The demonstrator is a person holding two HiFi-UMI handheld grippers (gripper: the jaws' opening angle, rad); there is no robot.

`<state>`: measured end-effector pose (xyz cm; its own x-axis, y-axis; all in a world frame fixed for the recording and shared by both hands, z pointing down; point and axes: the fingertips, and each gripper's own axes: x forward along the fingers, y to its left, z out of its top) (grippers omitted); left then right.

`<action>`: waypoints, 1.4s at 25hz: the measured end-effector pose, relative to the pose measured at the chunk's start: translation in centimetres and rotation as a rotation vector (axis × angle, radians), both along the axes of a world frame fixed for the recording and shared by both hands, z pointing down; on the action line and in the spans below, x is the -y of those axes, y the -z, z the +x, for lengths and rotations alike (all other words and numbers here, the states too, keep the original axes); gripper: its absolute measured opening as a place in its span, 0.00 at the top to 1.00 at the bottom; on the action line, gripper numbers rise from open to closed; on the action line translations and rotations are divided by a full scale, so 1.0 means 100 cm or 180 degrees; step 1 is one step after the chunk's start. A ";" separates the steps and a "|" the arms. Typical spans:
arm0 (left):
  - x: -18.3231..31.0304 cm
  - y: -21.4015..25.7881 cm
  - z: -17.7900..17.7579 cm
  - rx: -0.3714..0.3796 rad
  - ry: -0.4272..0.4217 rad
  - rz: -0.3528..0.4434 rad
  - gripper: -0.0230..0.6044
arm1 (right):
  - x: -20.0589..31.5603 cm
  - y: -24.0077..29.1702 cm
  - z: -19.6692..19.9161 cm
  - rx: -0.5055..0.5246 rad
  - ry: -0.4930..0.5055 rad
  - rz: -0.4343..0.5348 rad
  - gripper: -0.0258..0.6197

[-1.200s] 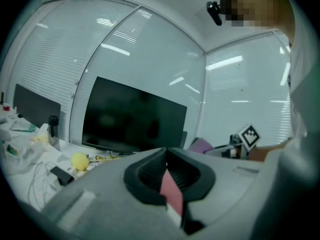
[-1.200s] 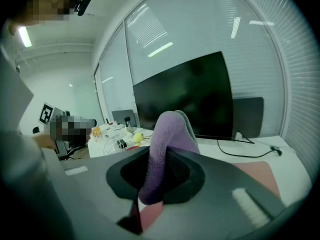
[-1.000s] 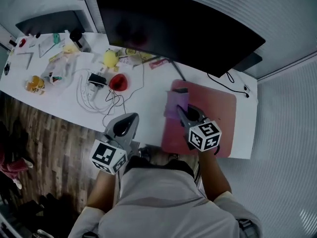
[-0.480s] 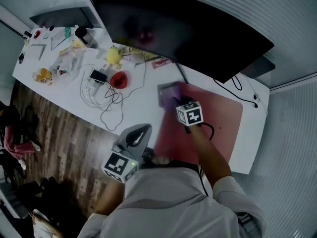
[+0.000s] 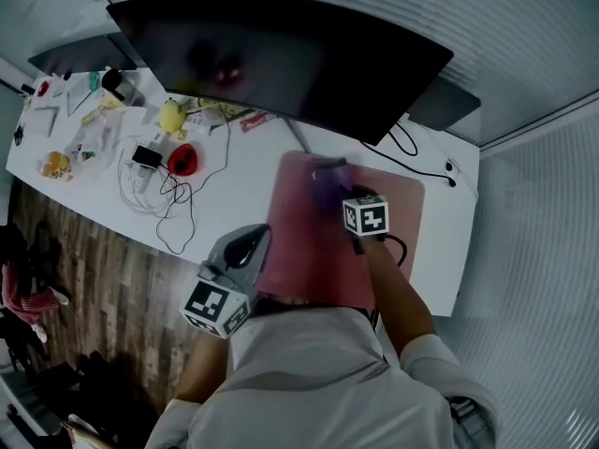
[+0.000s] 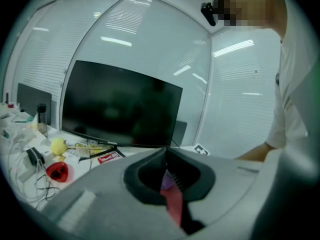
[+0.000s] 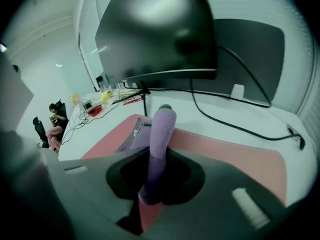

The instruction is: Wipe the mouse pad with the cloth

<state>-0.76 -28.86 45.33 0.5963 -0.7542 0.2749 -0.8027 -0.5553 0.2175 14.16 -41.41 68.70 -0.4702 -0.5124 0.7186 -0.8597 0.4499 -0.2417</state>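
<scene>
Cloth (image 7: 162,126) pinched in right tongs (image 7: 159,156), dragging on mouse pad (image 7: 225,156) beneath them to wipe; left tongs (image 6: 166,156) pressed together, empty, idle to their left.

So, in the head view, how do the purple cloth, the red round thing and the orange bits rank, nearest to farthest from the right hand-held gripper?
1. Purple cloth: clamped in the right hand-held gripper, on the pink mouse pad.
2. Red round object: leftward, among white cables.
3. Orange bits: far left end of the white desk.
</scene>
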 end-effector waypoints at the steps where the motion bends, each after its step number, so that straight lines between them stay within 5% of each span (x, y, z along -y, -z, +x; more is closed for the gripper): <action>1: 0.002 0.000 0.009 -0.0004 -0.0046 0.0003 0.96 | -0.002 -0.002 0.019 -0.0027 -0.0079 0.0000 0.88; 14: 0.003 0.003 0.093 -0.0025 -0.0430 0.0016 0.96 | -0.045 -0.011 0.261 -0.0427 -0.1399 0.0029 0.87; 20: -0.007 0.009 0.088 -0.0006 -0.0400 0.0039 0.96 | -0.055 0.004 0.298 -0.0528 -0.1783 0.0093 0.87; 26: -0.015 0.023 0.050 -0.0019 -0.0340 0.0103 0.96 | -0.062 0.077 0.216 -0.0138 -0.1438 0.0547 0.87; 35: -0.033 0.032 -0.041 -0.0030 -0.0206 0.0105 0.96 | -0.080 0.131 -0.032 0.0626 -0.0199 0.0606 0.88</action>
<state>-4.86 -25.53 42.13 0.6465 -0.7225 0.2448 -0.7629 -0.6130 0.2056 10.97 -33.46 55.56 -0.5544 -0.6618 0.5047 -0.8321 0.4509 -0.3229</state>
